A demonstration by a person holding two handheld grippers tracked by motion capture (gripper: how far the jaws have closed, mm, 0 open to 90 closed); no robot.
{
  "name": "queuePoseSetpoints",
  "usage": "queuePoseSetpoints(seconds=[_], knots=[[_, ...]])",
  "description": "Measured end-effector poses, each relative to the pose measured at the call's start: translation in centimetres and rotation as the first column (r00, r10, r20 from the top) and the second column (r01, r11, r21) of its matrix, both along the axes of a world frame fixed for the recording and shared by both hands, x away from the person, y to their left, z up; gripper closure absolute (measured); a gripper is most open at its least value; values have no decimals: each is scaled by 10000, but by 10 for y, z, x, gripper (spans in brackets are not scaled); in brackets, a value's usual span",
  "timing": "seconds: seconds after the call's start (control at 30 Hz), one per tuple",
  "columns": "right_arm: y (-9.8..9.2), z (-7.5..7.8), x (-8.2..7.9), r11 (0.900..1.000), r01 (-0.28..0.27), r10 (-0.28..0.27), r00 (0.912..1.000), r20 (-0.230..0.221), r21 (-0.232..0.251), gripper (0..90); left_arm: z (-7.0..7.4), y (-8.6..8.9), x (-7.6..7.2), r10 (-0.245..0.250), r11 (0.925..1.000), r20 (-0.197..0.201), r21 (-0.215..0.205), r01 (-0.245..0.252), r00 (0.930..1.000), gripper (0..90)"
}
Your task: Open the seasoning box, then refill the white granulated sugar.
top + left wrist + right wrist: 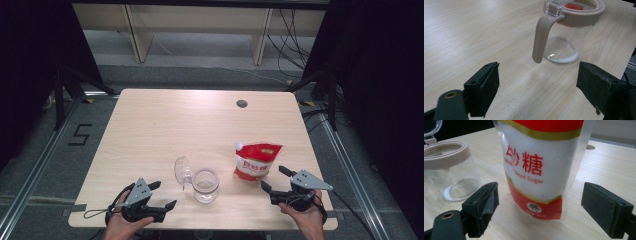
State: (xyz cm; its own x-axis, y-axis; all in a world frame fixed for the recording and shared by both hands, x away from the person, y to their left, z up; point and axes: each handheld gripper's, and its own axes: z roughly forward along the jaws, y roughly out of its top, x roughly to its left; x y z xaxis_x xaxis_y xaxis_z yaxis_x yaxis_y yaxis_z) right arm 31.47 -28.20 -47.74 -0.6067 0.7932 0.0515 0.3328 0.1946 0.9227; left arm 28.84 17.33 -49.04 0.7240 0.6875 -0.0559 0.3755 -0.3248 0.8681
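Near the surface's front edge, the sugar pouch [256,161] stands right of the open jar [205,185]. Right gripper [273,181] faces the pouch, jaws wide, empty; left gripper [164,195] likewise open by the jar. Step: approach. Next: close squarely on the pouch's body.

A light wood table [165,125] has a small dark round hole [242,103] near its far edge. Behind it stands a pale shelf [200,25] (cables hang there) [292,35].
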Motion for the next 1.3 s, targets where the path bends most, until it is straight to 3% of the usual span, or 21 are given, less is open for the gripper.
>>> queuePoseSetpoints(seconds=[0.27,0.33,0.5,0.57,0.77,0.8,0.87,1.03,1.07,1.23,1.3], knots=[[2,1,10,9997,-133,141,9994,318,-223,157,-1,0,-5,158,9996,-148,-219,-161,9998,177],[2,1,12,9996,-141,148,9995,292,-242,157,-1,3,-4,-17,10000,39,4,17,10000,177],[2,0,19,9996,-213,221,9989,419,-188,153,-1,3,-4,90,9999,49,106,-91,9999,177],[2,0,21,9992,-296,310,9979,565,-250,153,-3,1,-5,140,9999,-172,-78,-142,9998,177],[3,-1,26,9987,-401,413,9984,385,-323,153,-3,1,-7,-118,9999,-59,99,118,9999,177],[4,0,29,9987,-445,461,9970,628,-265,153,-4,1,-8,5,10000,-200,-88,-7,9998,177],[5,-1,31,9986,-479,495,9958,773,-223,153,-4,3,-7,-6,10000,-134,42,7,9999,178],[4,-4,42,9962,-865,867,9932,781,-58,150,-4,0,-8,-16,10000,-172,-26,16,9999,179],[3,-5,47,9935,-1140,1137,9891,939,-31,153,-5,0,-8,-54,9999,-121,106,55,9999,179],[6,-7,50,9903,-1385,1373,9878,741,125,168,-5,0,-8,3,10000,-99,8,-3,10000,180],[8,-7,52,9898,-1426,1424,9823,1216,-68,212,-5,1,-7,-148,9997,74,176,147,9999,180]])
